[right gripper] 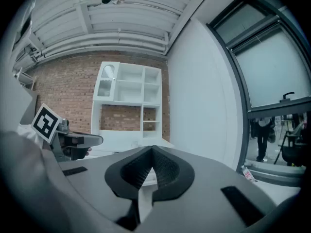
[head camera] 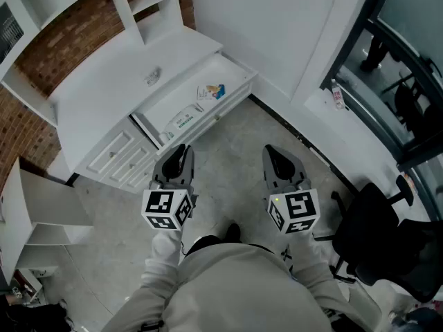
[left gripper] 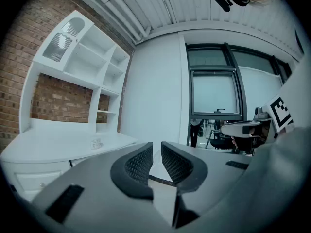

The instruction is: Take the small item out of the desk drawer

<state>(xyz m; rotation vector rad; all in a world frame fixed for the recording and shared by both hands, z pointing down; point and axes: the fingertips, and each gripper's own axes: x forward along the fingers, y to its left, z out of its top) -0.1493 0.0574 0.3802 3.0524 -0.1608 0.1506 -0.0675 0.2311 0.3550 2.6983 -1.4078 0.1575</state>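
Left tongs (left gripper: 155,148) stand slightly apart, empty; right tongs (right gripper: 152,150) are pressed together, empty too. Both hang above the floor (head camera: 228,147), short of the counter (head camera: 114,92) and its open drawer (head camera: 234,73), where a card (head camera: 211,91) and a packet (head camera: 181,122) lie apart.

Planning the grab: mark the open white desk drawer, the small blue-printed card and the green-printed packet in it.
open white desk drawer (head camera: 228,72), head view, bare floor at its right end.
small blue-printed white card (head camera: 212,92), head view, its middle.
green-printed white packet (head camera: 181,122), head view, its middle.
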